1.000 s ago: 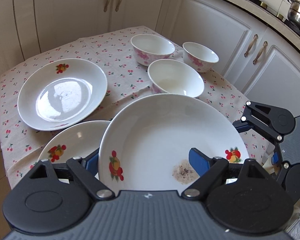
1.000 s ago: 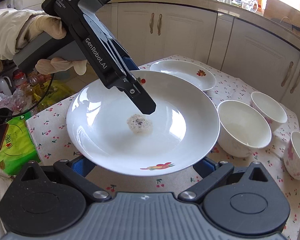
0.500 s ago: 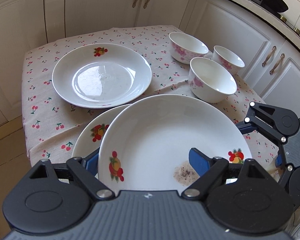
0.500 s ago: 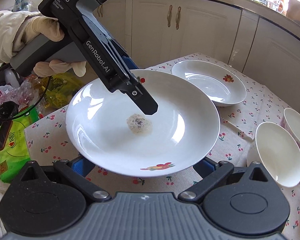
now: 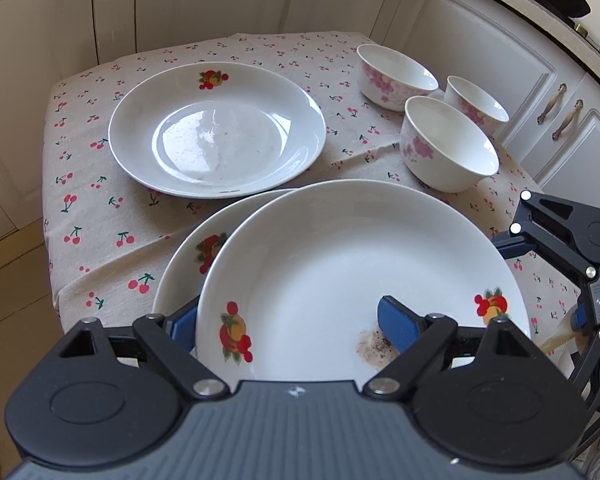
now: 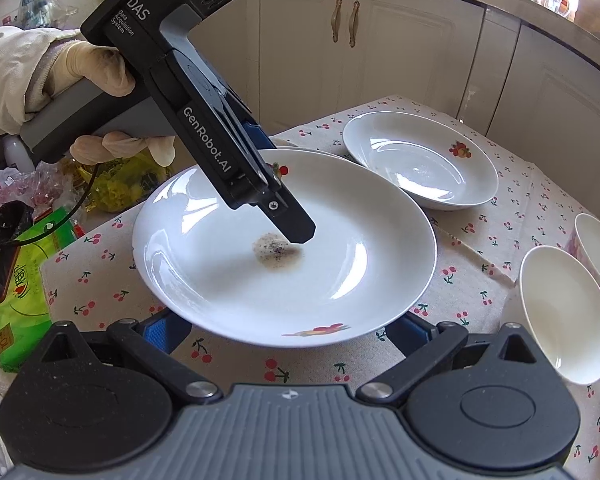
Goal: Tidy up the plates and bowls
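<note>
Left wrist view: my left gripper (image 5: 292,320) is clamping the near rim of the soiled plate (image 5: 339,264), one blue finger pad (image 5: 395,322) lying on the inside of the plate and the other under the rim at lower left. The soiled plate is filling the lower centre of the frame, with a brown speckled stain (image 5: 373,346) just beside the upper pad. A second plate (image 5: 188,256) is sitting directly below it, showing at the left. A third plate (image 5: 216,128) is resting on the cherry-print tablecloth (image 5: 100,208) in the upper left. Three bowls (image 5: 447,144) are grouped in the upper right. My right gripper is entering at the right edge.

Right wrist view: my right gripper (image 6: 284,328) is positioned at the near edge of the soiled plate, its fingers spread wide, one on either side, below the rim; I cannot tell whether they are touching it. The plate is occupying the frame centre. My gloved left hand (image 6: 100,80) is holding the left gripper in the upper left. The third plate is lying in the upper right, and two bowls are at the right edge.
</note>
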{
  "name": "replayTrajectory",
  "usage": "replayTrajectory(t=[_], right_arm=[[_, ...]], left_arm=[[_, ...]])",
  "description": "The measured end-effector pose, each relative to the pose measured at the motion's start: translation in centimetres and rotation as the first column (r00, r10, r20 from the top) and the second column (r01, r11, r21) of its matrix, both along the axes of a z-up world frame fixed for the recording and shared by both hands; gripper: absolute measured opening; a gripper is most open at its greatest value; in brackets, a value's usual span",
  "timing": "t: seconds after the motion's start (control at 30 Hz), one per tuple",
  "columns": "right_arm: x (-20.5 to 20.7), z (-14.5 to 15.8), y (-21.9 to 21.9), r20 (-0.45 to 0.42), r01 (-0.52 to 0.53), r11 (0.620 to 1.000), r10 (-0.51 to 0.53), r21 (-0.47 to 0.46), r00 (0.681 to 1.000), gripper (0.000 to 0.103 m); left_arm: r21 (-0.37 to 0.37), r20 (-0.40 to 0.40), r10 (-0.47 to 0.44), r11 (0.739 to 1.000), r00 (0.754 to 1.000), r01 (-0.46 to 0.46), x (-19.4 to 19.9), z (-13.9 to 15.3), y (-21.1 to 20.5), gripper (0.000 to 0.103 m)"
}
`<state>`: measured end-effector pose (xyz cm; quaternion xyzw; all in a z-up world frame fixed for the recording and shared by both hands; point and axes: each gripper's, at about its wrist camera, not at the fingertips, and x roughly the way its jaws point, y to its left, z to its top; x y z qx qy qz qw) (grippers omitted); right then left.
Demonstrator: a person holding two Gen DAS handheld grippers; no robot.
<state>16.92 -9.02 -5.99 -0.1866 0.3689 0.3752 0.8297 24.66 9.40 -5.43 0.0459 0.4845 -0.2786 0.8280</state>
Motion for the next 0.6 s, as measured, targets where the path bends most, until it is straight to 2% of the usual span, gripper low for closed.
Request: replayTrajectory(t=[0.27,0.6], right_arm=[[-0.21,0.00,0.15,0.002,0.000,1.000,0.000,-0.009,1.000,0.103],[-0.28,0.19,0.14,-0.004,0.001,1.000,-0.001,0.003,1.000,0.103]], left_arm=[[0.027,-0.014,-0.001,1.000,1.000,0.002,0.38,-0.16,-0.13,0.089],[0.053,0.014,-0.001,0.999,1.000,0.000,0.16,0.46,-0.01,0.089]])
